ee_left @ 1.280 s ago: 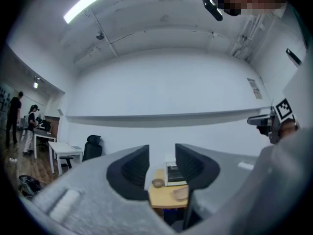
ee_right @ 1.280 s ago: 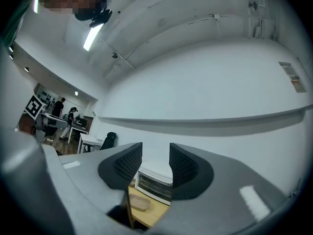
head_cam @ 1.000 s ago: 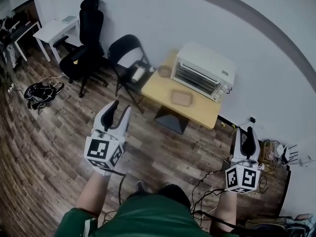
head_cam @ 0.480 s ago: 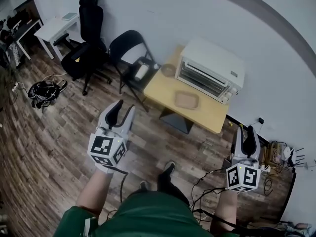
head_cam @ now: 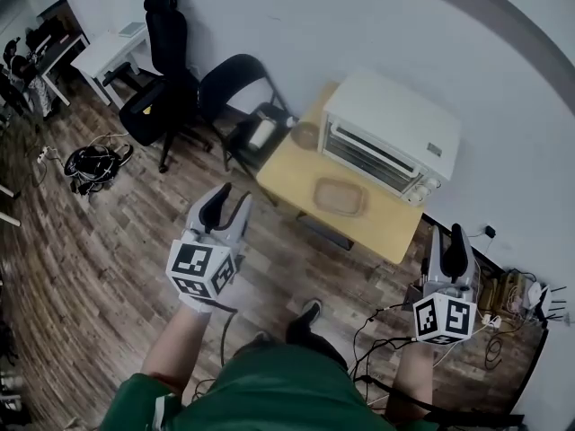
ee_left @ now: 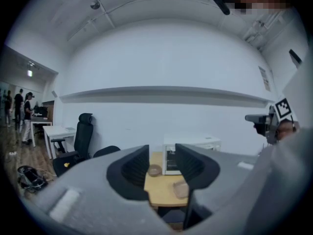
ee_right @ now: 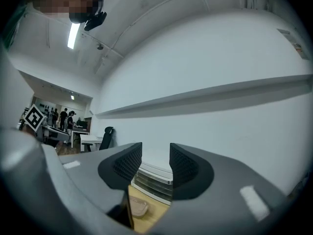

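Holding my grippers empty, jaws spread: left gripper [head_cam: 225, 214] mid-left, right gripper [head_cam: 446, 250] lower right. Shallow tray [head_cam: 339, 196] lies centre-frame on yellow table [head_cam: 286, 176], before toaster oven [head_cam: 391, 133]. Risk: a low approach clips the table edge, jolting the tray.

This looks like a shared office or lab workroom rather than a home. The floor [head_cam: 81, 241] is wood plank, the walls [head_cam: 296, 25] plain white, and the bare ceiling carries exposed conduit [ee_left: 122, 6] and a strip light [ee_right: 74, 35]. A black office chair [head_cam: 157, 70] and a folding chair [head_cam: 235, 88] stand near a white desk [head_cam: 108, 48]. A small wooden desk [head_cam: 287, 173] against the wall bears a white toaster oven [head_cam: 391, 133], set up like a test station. Loose cables [head_cam: 90, 162] lie on the floor, with more by the wall socket [head_cam: 503, 294]. At the far end, people [ee_left: 24, 116] stand at workstations.
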